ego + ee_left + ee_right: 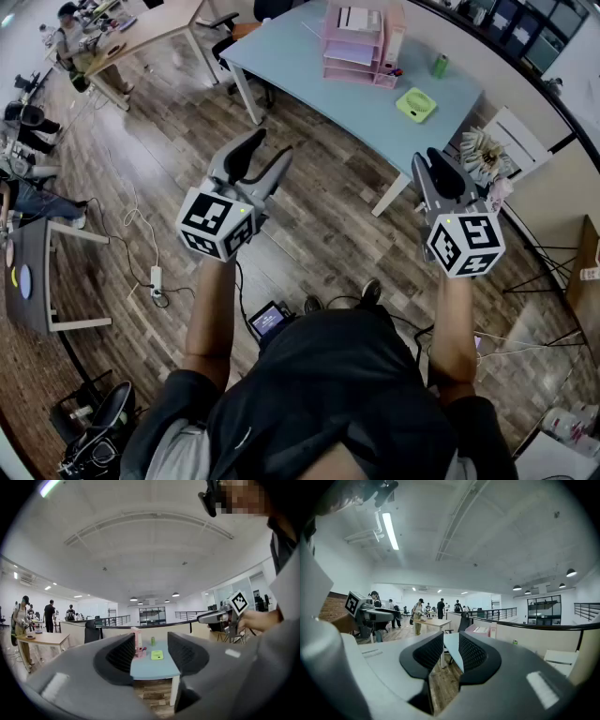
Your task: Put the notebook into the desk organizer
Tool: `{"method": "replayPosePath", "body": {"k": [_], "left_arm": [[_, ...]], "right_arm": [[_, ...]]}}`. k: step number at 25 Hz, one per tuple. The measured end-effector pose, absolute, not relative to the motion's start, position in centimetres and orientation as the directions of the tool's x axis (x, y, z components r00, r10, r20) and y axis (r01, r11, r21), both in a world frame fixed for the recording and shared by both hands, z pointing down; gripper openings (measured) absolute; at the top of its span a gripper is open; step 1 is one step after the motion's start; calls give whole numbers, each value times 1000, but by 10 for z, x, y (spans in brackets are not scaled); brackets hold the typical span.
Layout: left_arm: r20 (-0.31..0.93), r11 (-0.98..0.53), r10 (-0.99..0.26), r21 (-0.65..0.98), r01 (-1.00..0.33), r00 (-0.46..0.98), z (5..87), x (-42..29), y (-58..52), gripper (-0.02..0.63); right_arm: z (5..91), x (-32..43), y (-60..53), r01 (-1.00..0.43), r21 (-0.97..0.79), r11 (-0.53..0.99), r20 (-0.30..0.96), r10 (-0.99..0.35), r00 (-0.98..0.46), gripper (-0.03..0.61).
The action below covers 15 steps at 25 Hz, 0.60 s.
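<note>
The flat lime-green square notebook [415,104], as I take it to be, lies on the pale blue bench [309,75] near the pink tiered plastic desk organizer [361,42], so nothing of the task looks done: approach, pick-up and filing are all left. Both tools hang in the air well apart from the bench, the left tool [267,150] spread wide and the right tool [439,164] narrowed to a slim gap, neither pinching anything. By count: one notebook, one organizer, one small green can [440,65], one bench, two tools
</note>
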<state>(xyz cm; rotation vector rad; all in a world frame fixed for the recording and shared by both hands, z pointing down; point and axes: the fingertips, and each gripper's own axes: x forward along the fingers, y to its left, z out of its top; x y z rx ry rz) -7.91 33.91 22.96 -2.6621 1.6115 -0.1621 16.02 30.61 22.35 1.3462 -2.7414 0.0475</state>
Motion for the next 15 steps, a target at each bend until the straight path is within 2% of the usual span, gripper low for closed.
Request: {"method": "replayPosePath", "body": {"k": [15], "left_arm": [[70,-475,-880,-69,-877,470,233,-94,346,244]], "right_arm": [[227,147,311,-800,13,599,98,-797,-595,84]]}}
